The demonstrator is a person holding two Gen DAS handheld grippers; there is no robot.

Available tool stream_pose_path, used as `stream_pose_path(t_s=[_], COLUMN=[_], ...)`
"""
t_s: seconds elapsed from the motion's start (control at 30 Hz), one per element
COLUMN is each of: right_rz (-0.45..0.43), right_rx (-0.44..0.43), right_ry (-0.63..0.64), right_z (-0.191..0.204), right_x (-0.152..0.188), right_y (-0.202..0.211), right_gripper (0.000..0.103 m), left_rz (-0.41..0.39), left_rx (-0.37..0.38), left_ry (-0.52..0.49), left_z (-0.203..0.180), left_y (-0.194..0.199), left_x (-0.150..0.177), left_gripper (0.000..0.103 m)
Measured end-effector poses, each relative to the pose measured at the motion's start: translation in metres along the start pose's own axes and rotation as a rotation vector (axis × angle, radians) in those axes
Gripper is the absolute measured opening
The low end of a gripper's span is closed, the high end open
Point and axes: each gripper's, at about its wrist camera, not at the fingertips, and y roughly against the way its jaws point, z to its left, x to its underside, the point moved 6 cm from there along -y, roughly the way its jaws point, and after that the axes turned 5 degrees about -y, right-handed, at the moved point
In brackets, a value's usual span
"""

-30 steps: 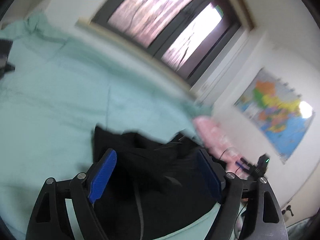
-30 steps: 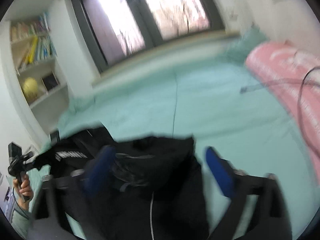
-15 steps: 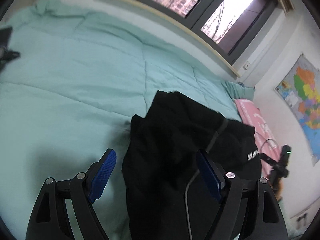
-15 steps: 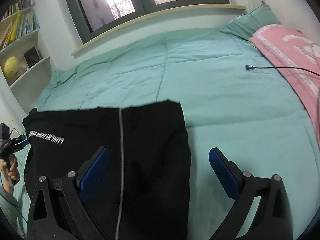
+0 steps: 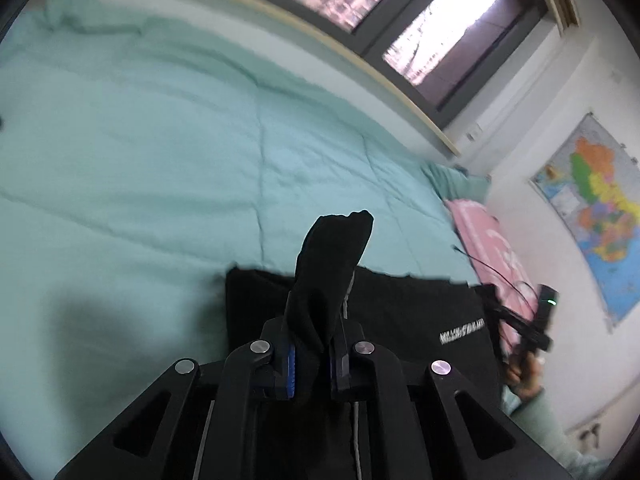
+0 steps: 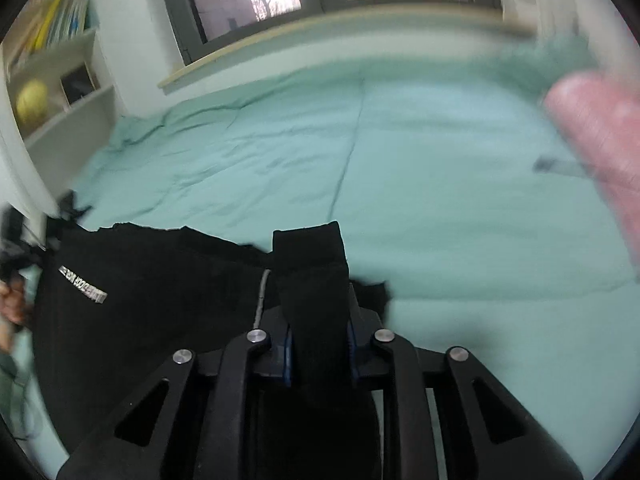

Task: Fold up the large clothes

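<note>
A black garment [image 5: 400, 312] with small white lettering lies on the teal bed quilt [image 5: 160, 152]. My left gripper [image 5: 310, 360] is shut on a raised fold of the garment that sticks up between its blue pads. My right gripper [image 6: 318, 344] is shut on another fold of the same garment [image 6: 160, 292], which spreads out to its left on the quilt [image 6: 440, 200]. A thin grey cord runs along the garment beside each gripper.
A pink blanket [image 5: 488, 240] with a black cable lies at the bed's right side and also shows in the right wrist view [image 6: 600, 128]. A window runs behind the bed. A shelf [image 6: 52, 72] stands at left. A map [image 5: 592, 216] hangs on the right wall.
Both grippers were open over the garment half a second ago. Both have now closed on folds of the black fabric and lifted them a little.
</note>
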Motion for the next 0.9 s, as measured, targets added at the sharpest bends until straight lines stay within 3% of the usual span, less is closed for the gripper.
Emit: stream_pose_path(t_s=[0.1,0.17,0.27,0.33,0.4,0.47,0.53,0.57,0.73,0.8,0.87,0.9], right_rz=[-0.040,-0.030,0.060,0.131,0.257,0.309,0.280,0.276,0.219,0.145,0.081,0.043], right_rx=[0.110,0.200,0.364,0.416,0.395,0.389,0.373,0.366,0.299,0.233,0.185,0.164], right_ry=[0.038,0.038,0.106,0.120,0.053,0.008,-0.024,-0.041,-0.095,-0.152,-0.181,-0.186], right_z=[0.010,0.017,0.025,0.023,0.007,-0.005,-0.010,-0.013,-0.012,-0.008,-0.004,0.003], right_x=[-0.025,-0.045,-0.053,-0.043,-0.014,0.009,0.015,0.014,0.004,-0.004,-0.010,-0.014], right_y=[0.020,0.021,-0.013,-0.050,-0.095,-0.121,-0.125,-0.123,-0.098,-0.061,-0.028,-0.009], right_gripper=[0.018,0.018,0.018,0.018,0.020,0.025,0.025,0.028,0.036,0.049,0.065,0.067], left_rz=[-0.095,-0.116,-0.061,0.032,0.107,0.163,0.152,0.146,0.068,0.028,-0.001,-0.013], left_rx=[-0.061,-0.135,-0.262,-0.361,-0.380,-0.358,-0.318,-0.315,-0.237,-0.231,-0.290,-0.317], left_ry=[-0.015,-0.033,-0.027,-0.003,0.058,0.121,0.184,0.204,0.212,0.219,0.186,0.160], left_z=[-0.021,-0.029,-0.019,0.004,0.029,0.049,0.061,0.064,0.065,0.063,0.056,0.049], left_y=[0.017,0.011,-0.018,-0.058,-0.089,-0.113,-0.116,-0.114,-0.076,-0.047,-0.019,-0.006], left_x=[-0.030,-0.045,-0.046,-0.032,-0.010,0.009,0.011,0.011,0.004,-0.002,-0.008,-0.010], left_gripper=[0.011,0.011,0.012,0.017,0.025,0.031,0.035,0.046,0.048,0.048,0.048,0.048])
